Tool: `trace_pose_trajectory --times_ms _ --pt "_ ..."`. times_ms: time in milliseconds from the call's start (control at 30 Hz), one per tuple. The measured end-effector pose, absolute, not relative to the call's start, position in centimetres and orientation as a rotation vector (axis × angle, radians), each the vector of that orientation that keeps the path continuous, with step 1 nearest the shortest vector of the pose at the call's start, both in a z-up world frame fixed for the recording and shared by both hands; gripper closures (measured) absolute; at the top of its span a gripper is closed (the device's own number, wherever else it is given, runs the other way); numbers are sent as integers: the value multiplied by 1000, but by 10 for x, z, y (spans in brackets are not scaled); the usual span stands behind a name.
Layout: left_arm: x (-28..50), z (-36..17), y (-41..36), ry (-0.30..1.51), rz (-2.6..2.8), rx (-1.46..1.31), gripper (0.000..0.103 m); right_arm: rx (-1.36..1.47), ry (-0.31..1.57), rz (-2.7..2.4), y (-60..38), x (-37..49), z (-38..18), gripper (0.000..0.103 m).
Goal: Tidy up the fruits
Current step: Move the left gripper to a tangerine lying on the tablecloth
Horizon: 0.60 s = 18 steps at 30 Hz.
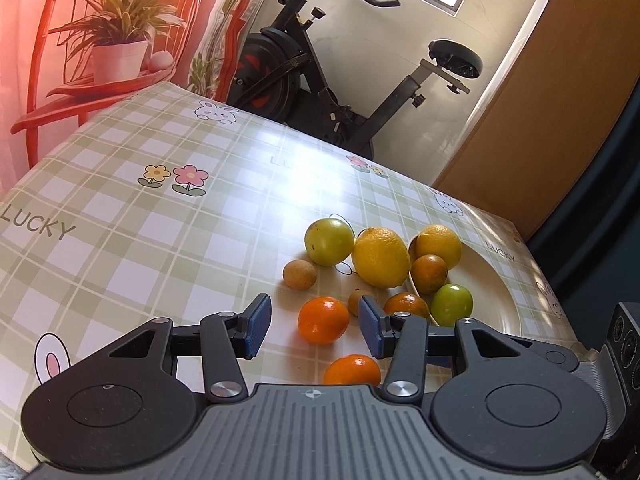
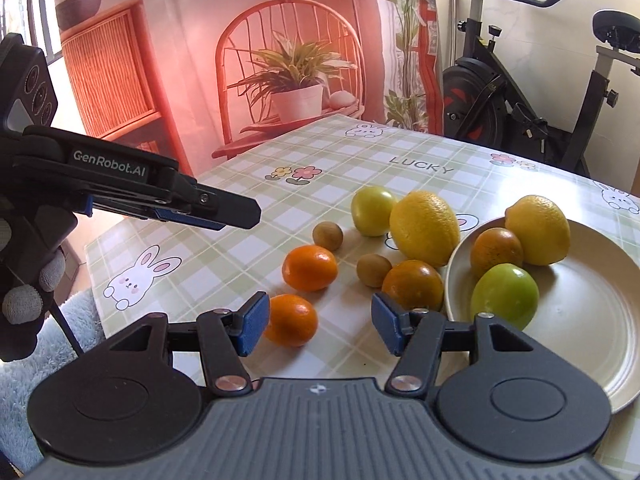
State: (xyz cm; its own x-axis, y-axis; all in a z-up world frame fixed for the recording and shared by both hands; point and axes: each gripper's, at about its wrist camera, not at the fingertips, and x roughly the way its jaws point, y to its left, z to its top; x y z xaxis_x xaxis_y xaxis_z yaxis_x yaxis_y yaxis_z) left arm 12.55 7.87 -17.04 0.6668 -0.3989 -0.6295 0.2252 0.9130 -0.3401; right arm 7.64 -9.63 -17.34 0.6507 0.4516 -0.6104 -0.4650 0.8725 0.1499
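Your left gripper [image 1: 310, 326] hung above the checked tablecloth [image 1: 160, 240] with its jaws apart and nothing clamped; the bright orange [image 1: 323, 320] on the cloth showed through the gap, clear of both blue pads [image 1: 259, 316]. Your right gripper [image 2: 318, 324] was also apart and empty, above the near part of the cloth, with a second orange [image 2: 291, 320] just beside its left pad [image 2: 254, 322] and not gripped.

The cream plate [image 2: 580, 320] sat at the right end of the table, close to the table's right edge in the left wrist view. On it lay a lemon [image 2: 538, 230], a dull orange fruit [image 2: 496, 252] and a green fruit [image 2: 504, 296], bunched at the plate's far left side; the rest of the plate was bare.

Off the plate, on the cloth, lay a large lemon [image 2: 424, 228] touching the plate's rim, a yellow-green fruit [image 2: 372, 216] behind it, two small brown fruits [image 2: 328, 235] [image 2: 374, 270], a dark orange [image 2: 412, 284] against the rim, and the two bright oranges.

To the left and far side of the fruit the cloth lay flat and unoccupied up to the far edge, where a printed backdrop [image 2: 280, 60] hung. An exercise bike [image 2: 520, 100] stood beyond the far right corner. From the right wrist view your left gripper reached in from the left, above the cloth's left edge, held in a gloved hand [image 2: 24, 292].
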Motion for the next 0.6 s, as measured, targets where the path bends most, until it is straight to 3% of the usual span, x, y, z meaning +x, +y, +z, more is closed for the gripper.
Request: trace_pose_trajectory --times_ms 600 --pt "127 -196 77 839 -397 -297 53 -135 776 560 -58 89 -198 46"
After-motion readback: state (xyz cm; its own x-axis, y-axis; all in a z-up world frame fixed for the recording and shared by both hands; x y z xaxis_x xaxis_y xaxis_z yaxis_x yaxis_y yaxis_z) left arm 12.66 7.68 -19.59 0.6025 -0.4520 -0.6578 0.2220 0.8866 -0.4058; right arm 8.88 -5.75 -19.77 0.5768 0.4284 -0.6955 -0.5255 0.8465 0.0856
